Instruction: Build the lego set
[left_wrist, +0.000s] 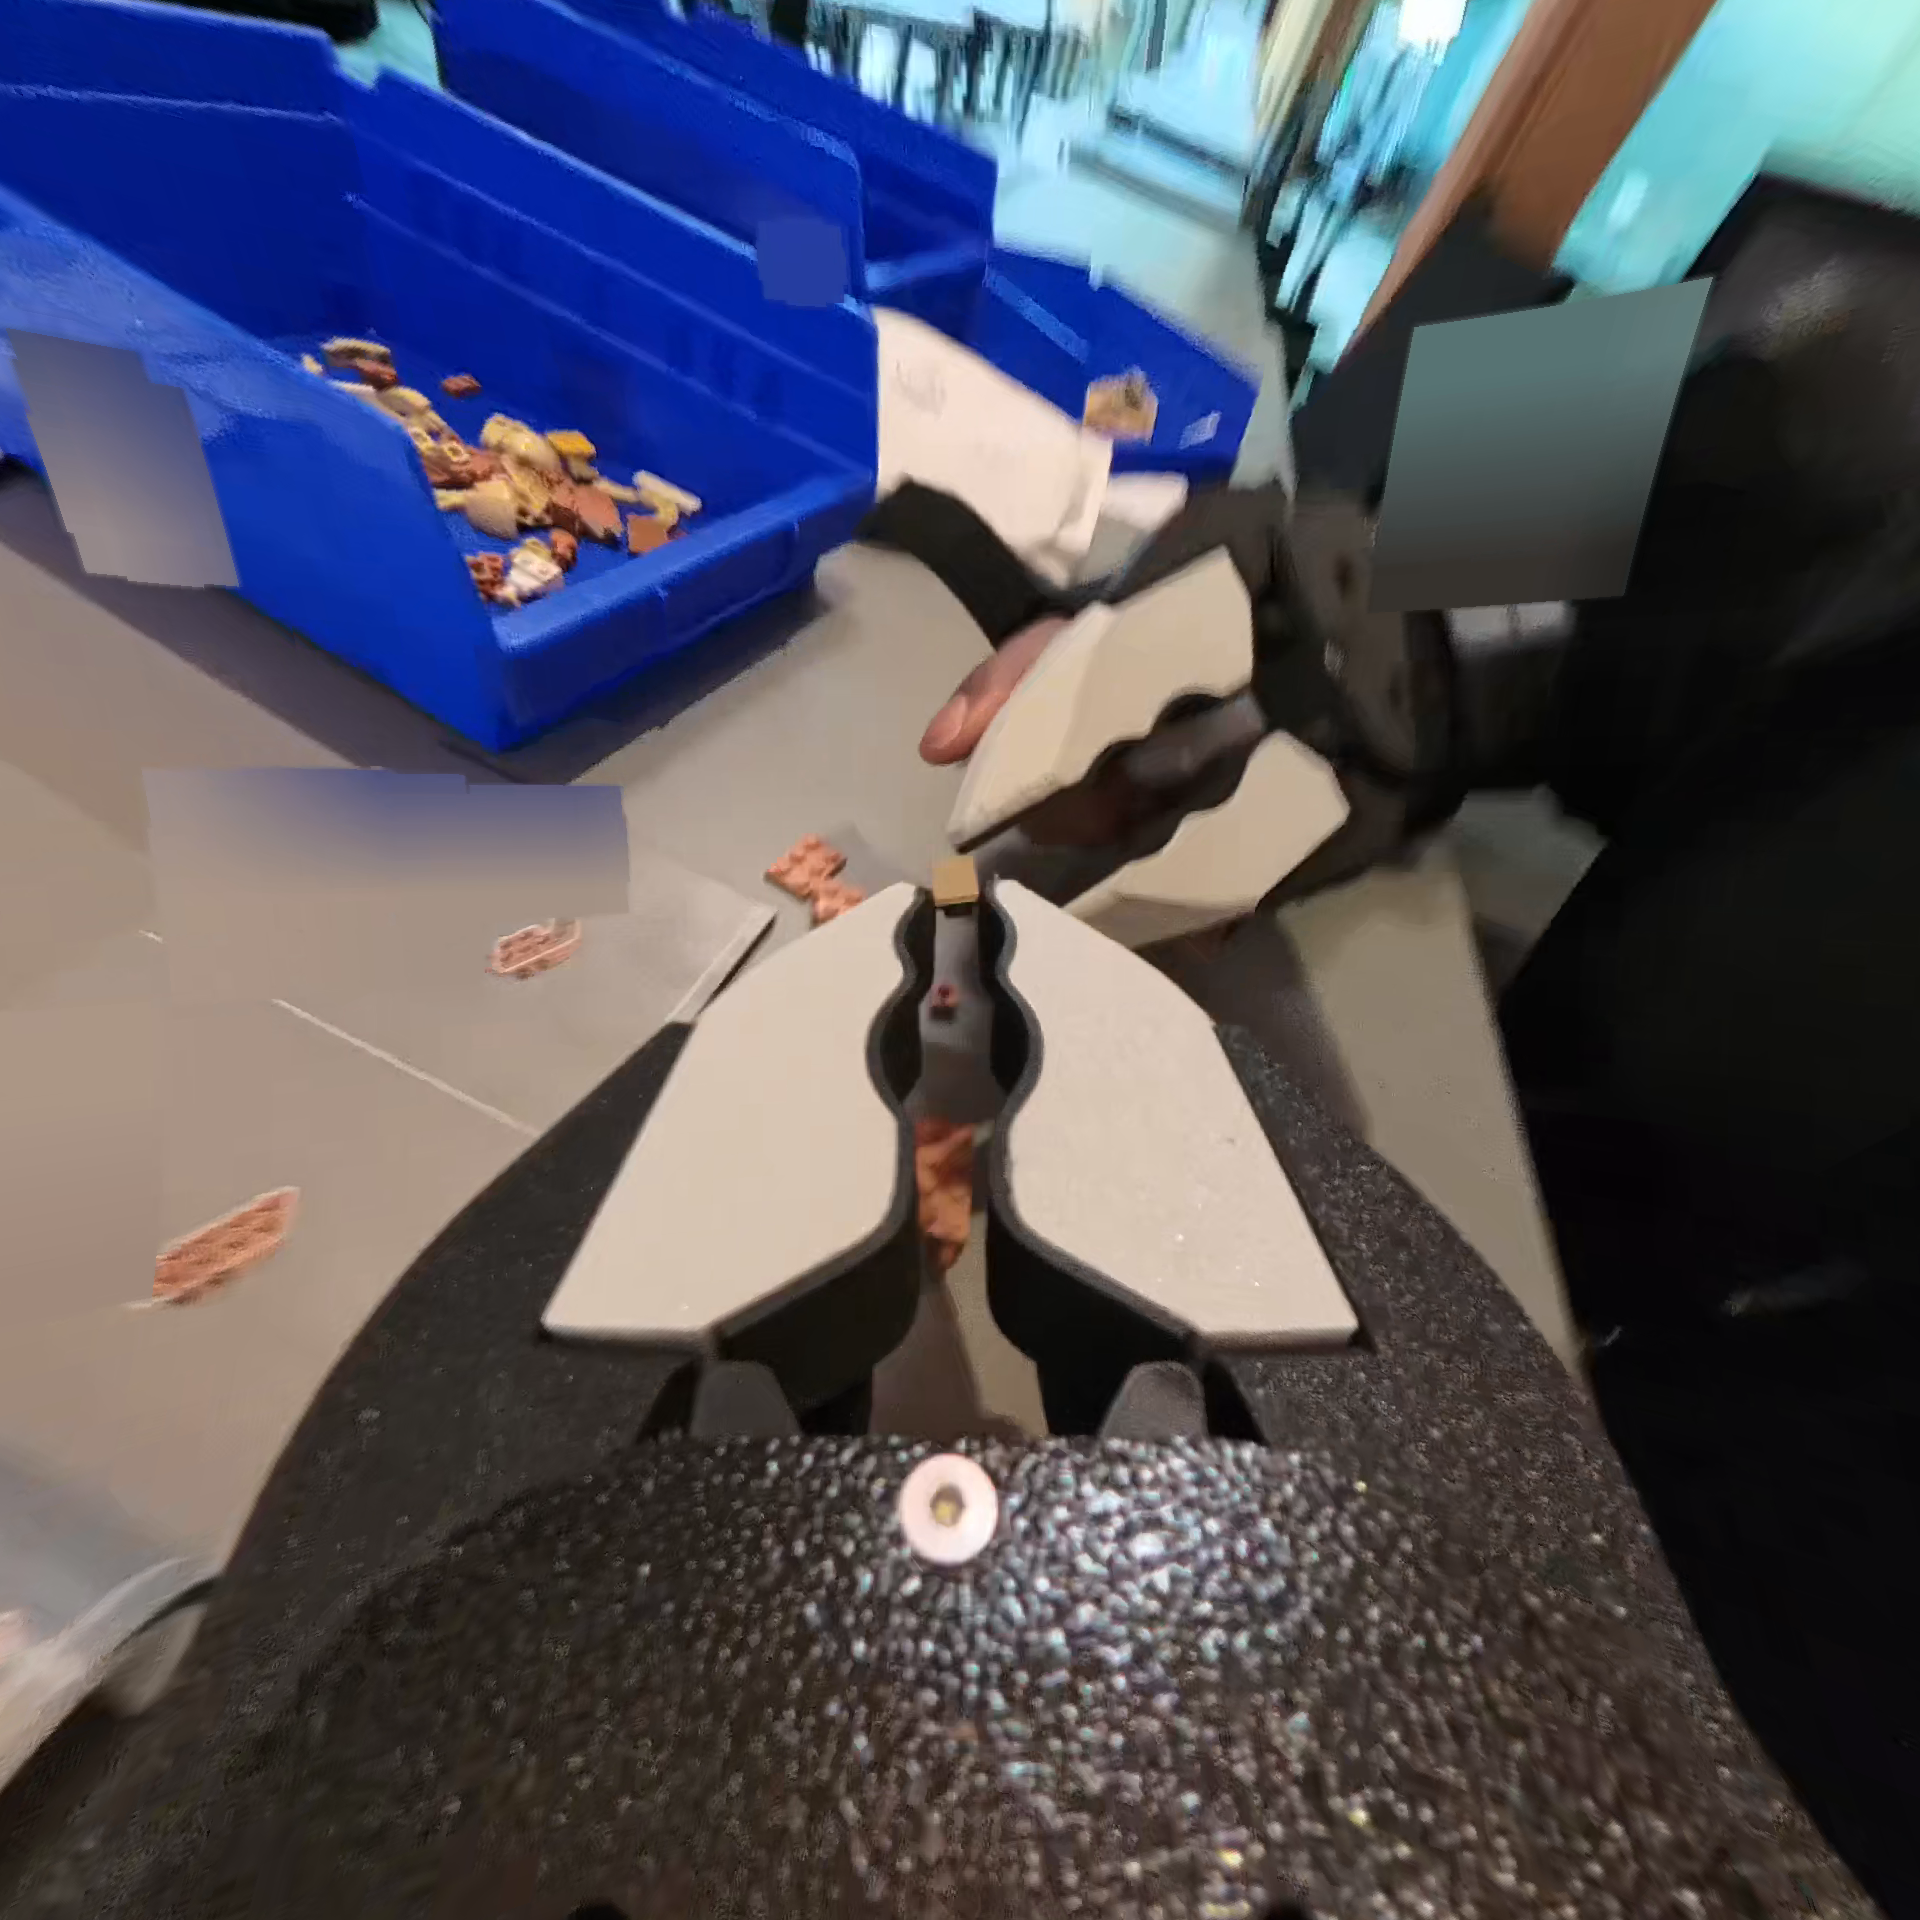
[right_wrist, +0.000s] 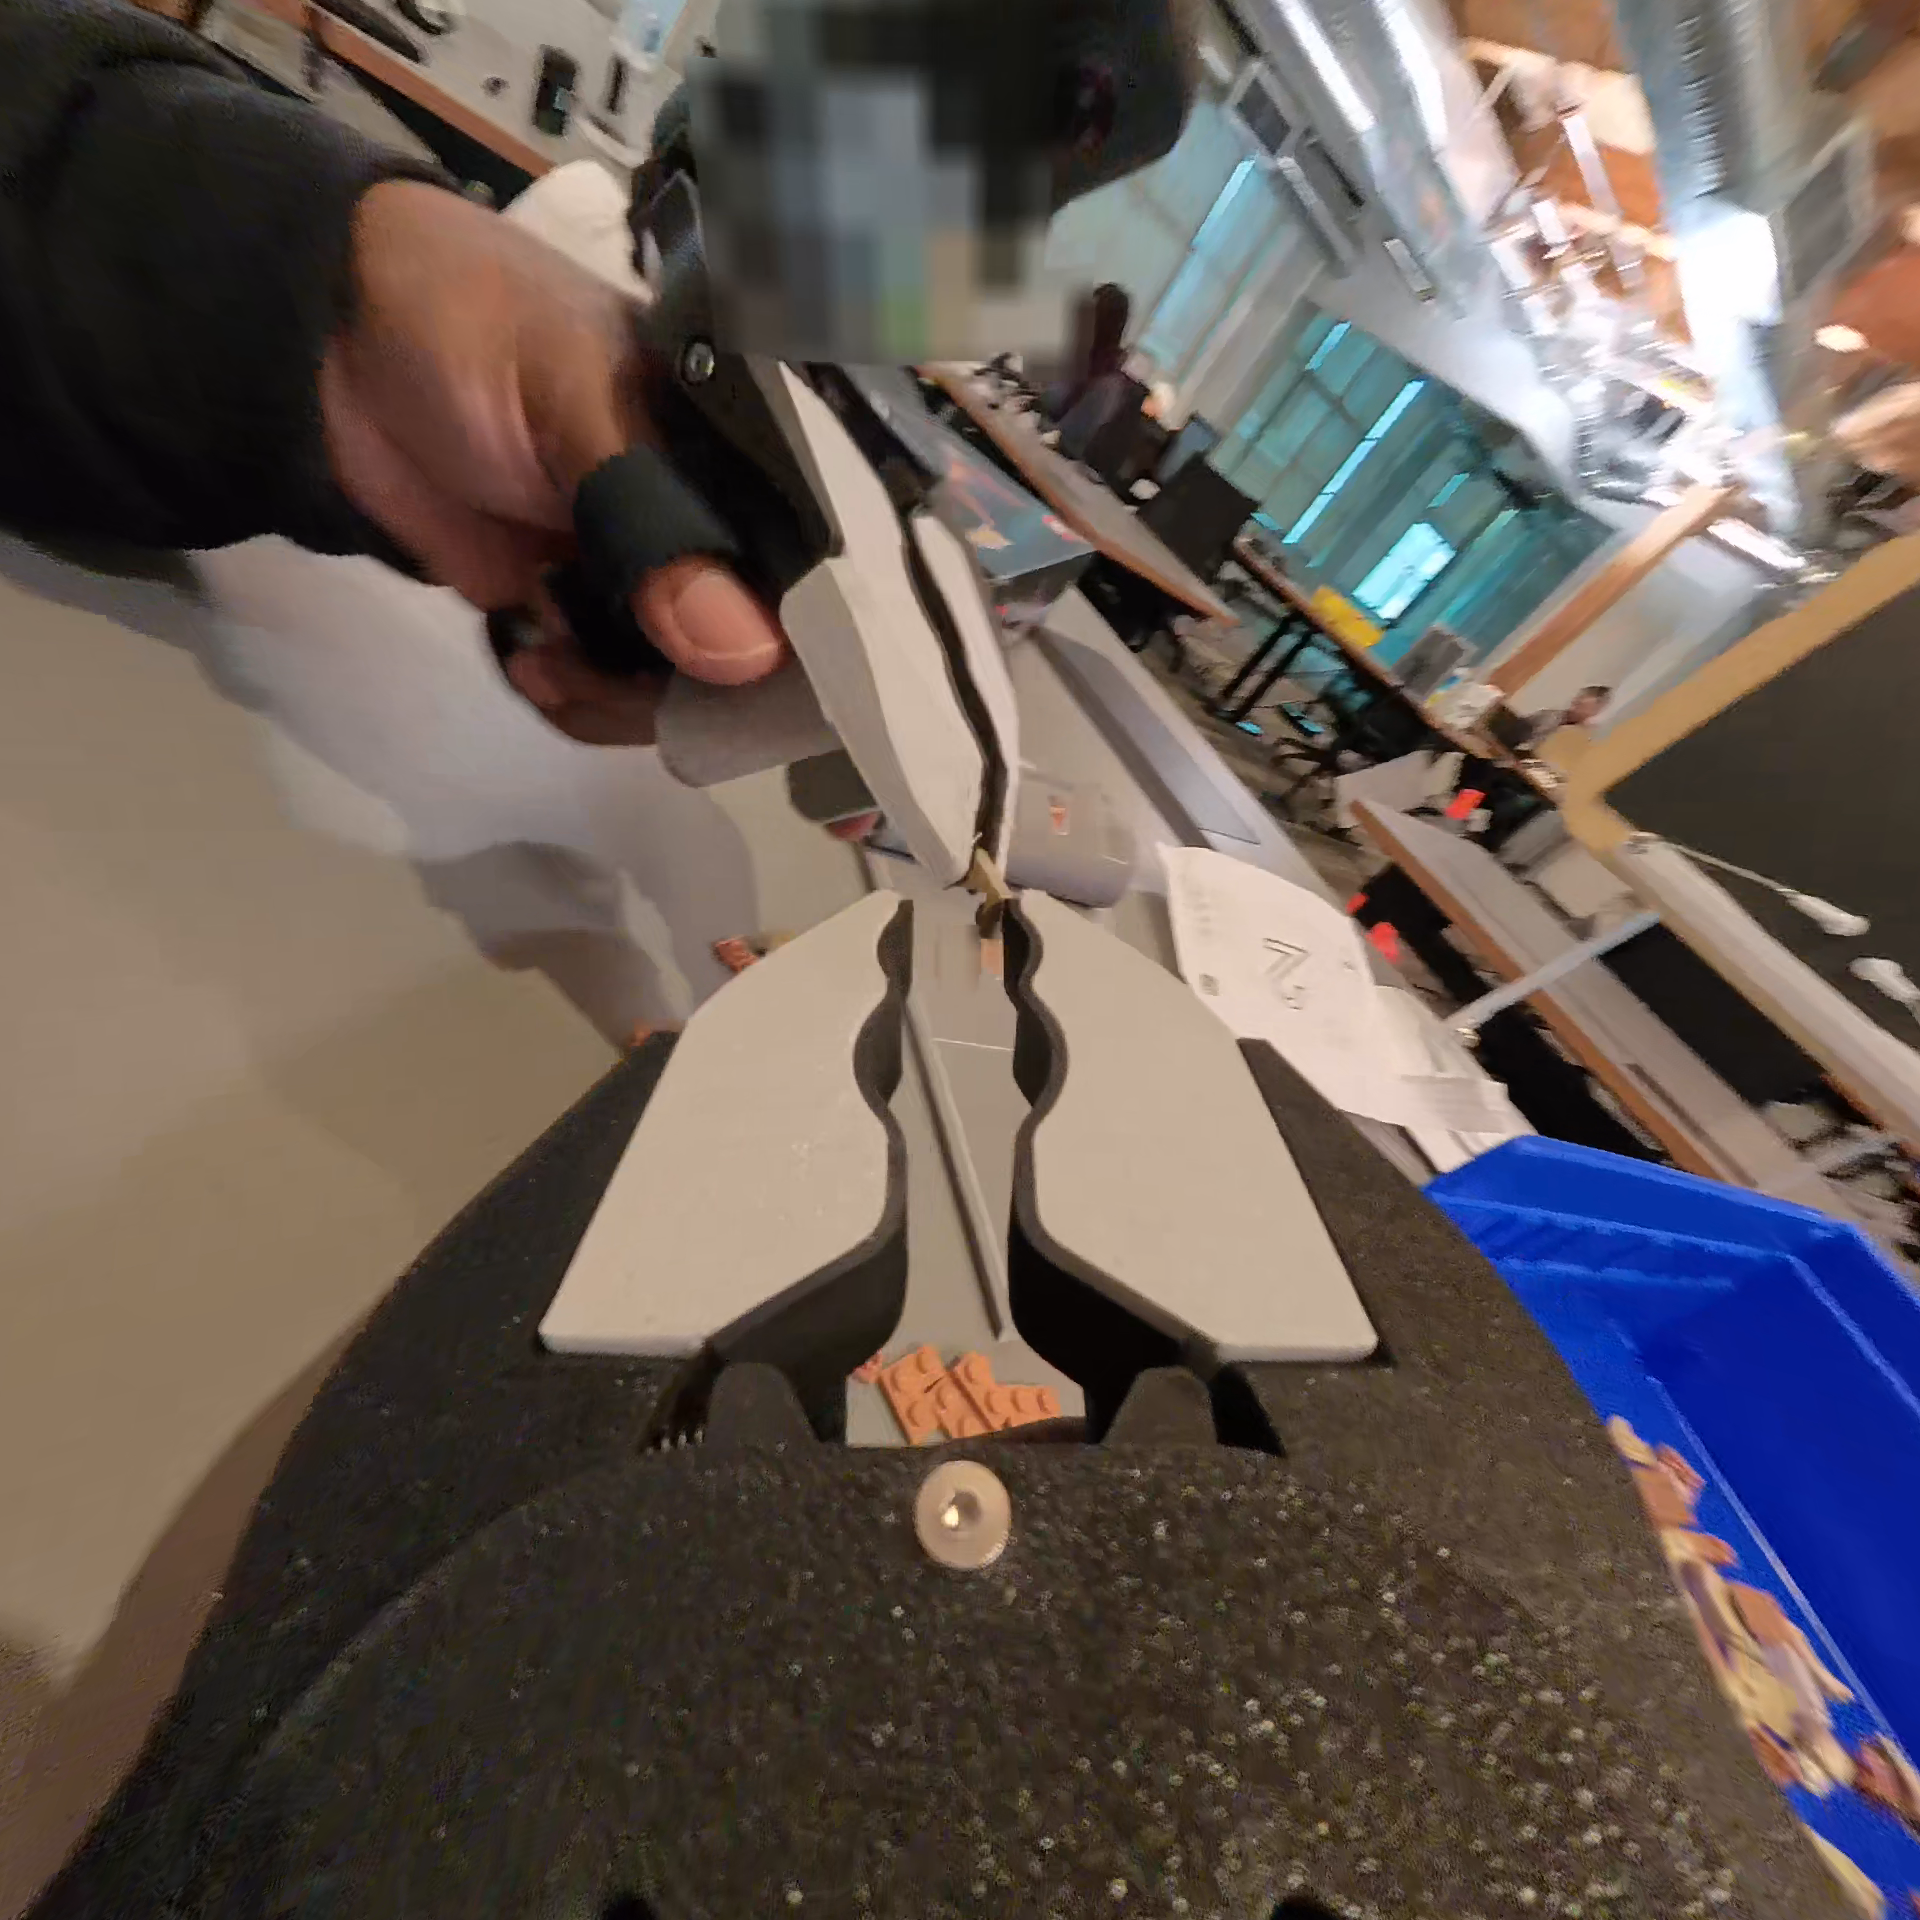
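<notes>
Left tongs (left_wrist: 956, 902) pinching a tan piece (left_wrist: 954, 885), right tongs (right_wrist: 961, 920) narrowly apart, over grey table (left_wrist: 727, 727).

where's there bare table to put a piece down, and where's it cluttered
Bare grey table lies between the blue bin and the right gripper. It is crowded by the left gripper, whose jaws pinch a small tan piece, with brown plates beside them. More brown plates dot the near-left table.

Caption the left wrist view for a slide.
Left claw pinches a small tan brick beside the open right claw, blue bin behind.
</notes>
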